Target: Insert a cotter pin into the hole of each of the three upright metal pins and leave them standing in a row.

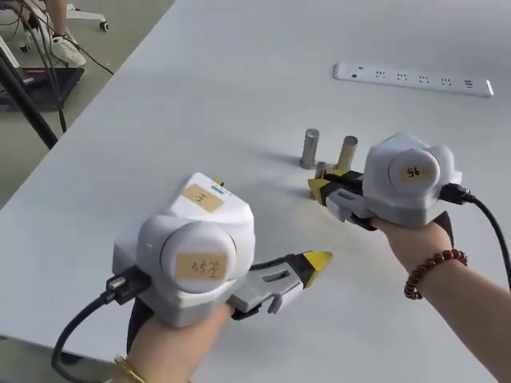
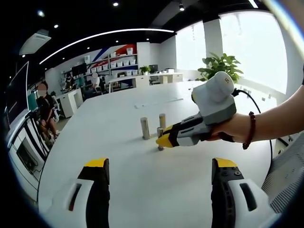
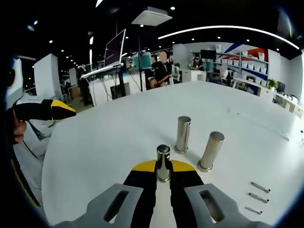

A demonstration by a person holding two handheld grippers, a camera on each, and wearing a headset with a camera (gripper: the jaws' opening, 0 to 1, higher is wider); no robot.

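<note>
Right gripper view, and the right gripper (image 3: 163,168) has its yellow-tipped jaws closed in on the nearest metal pin (image 3: 163,154), clamped low on its shaft. That pin stands upright, long axis vertical, base on the white tabletop (image 3: 109,137). Just beyond it stand the second pin (image 3: 183,134) and the third pin (image 3: 211,151), both upright, close together but not touching. Off to the right, well apart from the trio, three cotter pins (image 3: 258,197) lie flat, roughly parallel to one another.

Over to the left gripper (image 2: 159,165): jaws wide apart, nothing between them, hovering above bare tabletop with plenty of open surface ahead. Its view catches the right gripper reaching in from the right toward the cluster.

From the head view, the pins sit mid-table with clear surface on every side. A white power strip (image 1: 413,80) lies well beyond them toward the far side. The tabletop's left edge runs diagonally past the left gripper, and the near edge is close beneath that hand.
</note>
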